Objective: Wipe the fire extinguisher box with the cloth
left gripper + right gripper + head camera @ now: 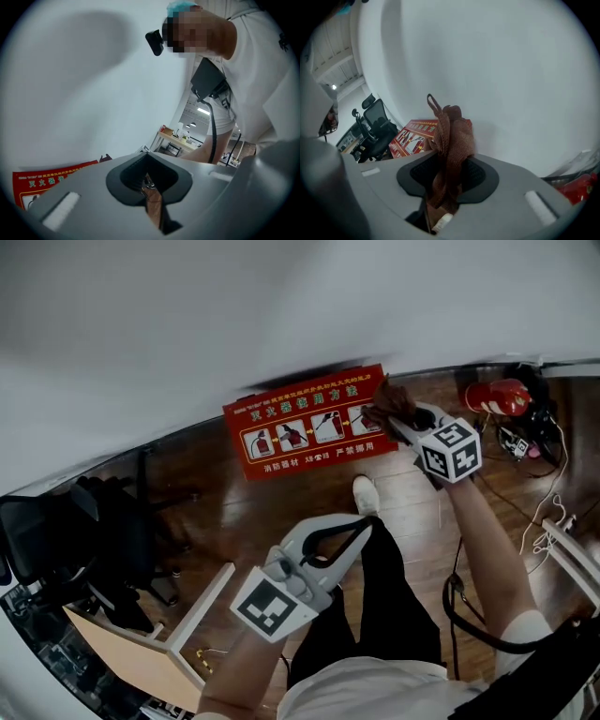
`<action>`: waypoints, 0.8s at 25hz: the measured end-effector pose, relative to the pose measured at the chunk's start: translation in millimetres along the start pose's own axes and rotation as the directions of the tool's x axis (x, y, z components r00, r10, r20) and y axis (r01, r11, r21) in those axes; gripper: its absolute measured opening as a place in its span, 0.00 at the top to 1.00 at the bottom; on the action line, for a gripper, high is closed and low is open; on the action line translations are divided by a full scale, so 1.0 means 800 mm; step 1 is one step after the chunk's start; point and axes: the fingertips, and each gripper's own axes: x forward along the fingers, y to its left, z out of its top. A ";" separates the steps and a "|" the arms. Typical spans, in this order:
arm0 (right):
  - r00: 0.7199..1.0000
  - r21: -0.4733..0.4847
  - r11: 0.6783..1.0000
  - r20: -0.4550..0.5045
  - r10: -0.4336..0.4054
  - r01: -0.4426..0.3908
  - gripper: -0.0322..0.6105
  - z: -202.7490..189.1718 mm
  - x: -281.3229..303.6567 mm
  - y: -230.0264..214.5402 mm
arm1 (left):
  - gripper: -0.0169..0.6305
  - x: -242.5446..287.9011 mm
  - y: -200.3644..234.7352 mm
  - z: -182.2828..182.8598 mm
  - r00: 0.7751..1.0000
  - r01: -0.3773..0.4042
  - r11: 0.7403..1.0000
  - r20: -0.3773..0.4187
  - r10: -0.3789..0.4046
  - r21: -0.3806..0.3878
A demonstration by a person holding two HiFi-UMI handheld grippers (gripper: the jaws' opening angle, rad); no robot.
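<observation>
Closest to the person's body, the left gripper [354, 532] hangs low above the wooden floor [281, 502], and its own view shows the jaws pressed together with nothing between them, so it takes no part in the work now. Further out, the right gripper [398, 420] reaches forward and pinches a brown woven cloth [451, 140]. The cloth is bunched into a narrow roll that stands up out of the jaws, with a loose loop at the top. In the head view the cloth [388, 403] lies at the right end of the fire extinguisher box [305, 426], probably touching it, though I cannot be sure of the contact. To wipe well, I think the cloth should be pushed flat on the face so that more of it rubs. The strokes should then go slowly along the length toward the left end, overlapping, with light pressure, because the box may slide on the floor. The box is a long, low, red one with white characters and a row of white pictograms. It stands on the floor against the white wall [281, 306], and the face looks smooth. A red extinguisher [499, 396] lies on the floor further to the right.
</observation>
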 end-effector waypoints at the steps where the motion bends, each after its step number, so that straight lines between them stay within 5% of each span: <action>1: 1.000 0.020 1.000 0.020 0.009 -0.009 0.76 0.000 -0.003 -0.007 | 0.97 0.008 0.000 -0.001 1.000 0.009 1.000 -0.006 -0.009 0.000; 5: 0.989 0.107 0.989 0.114 0.091 -0.103 0.76 -0.008 -0.008 -0.024 | 0.97 0.036 0.000 -0.004 1.000 0.029 0.999 -0.010 -0.029 -0.022; 12: 0.926 0.218 0.920 0.270 0.265 -0.326 0.76 -0.036 0.017 -0.053 | 0.97 0.075 0.001 -0.037 0.994 0.095 0.994 -0.054 -0.097 -0.049; 16: 0.902 0.248 0.885 0.288 0.321 -0.394 0.76 -0.072 0.054 -0.076 | 0.97 0.101 0.009 -0.067 0.988 0.124 0.991 -0.081 -0.129 -0.057; 20: 0.907 0.290 0.870 0.262 0.329 -0.399 0.76 -0.127 0.115 -0.105 | 0.97 0.122 0.020 -0.110 0.981 0.149 0.986 -0.112 -0.156 -0.068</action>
